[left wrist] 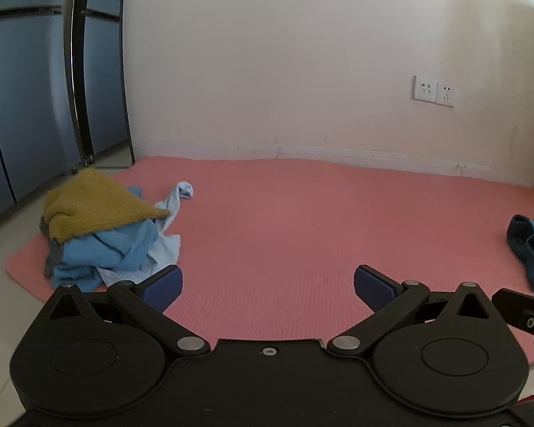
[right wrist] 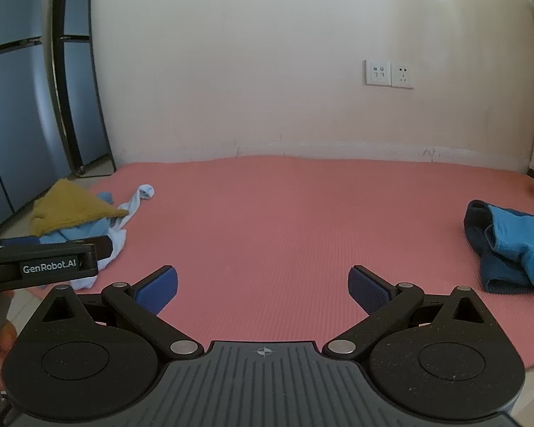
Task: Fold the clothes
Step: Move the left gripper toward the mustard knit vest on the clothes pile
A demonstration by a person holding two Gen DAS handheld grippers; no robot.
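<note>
- Left black two-finger gripper w/ blue pads: jaws spread wide, nothing between them, hovering over bare middle of pink ribbed foam mat.
- Right black two-finger gripper w/ blue pads: same, released and empty, over mat centre.
- Loose heap of crumpled clothes, mustard-yellow knit on top of light-blue garments: on mat's far-left corner, just left of and beyond left gripper's left pad; seen again in right view, partly behind left gripper's body.
- Pale-blue sleeve or leg trails out of heap toward mat centre; no clear long axis to the heap otherwise.
- Smaller bundle, dark-navy cloth w/ bright-blue piece on it: right edge of mat, looks roughly folded, well apart from heap; at frame edge in left view.
- Key relation: heap lies left, so left gripper clearly nearer; navy bundle nearer the right.
- Judgement: fits either some items folded and set right w/ heap waiting, or sorting only; can't settle which.
</note>
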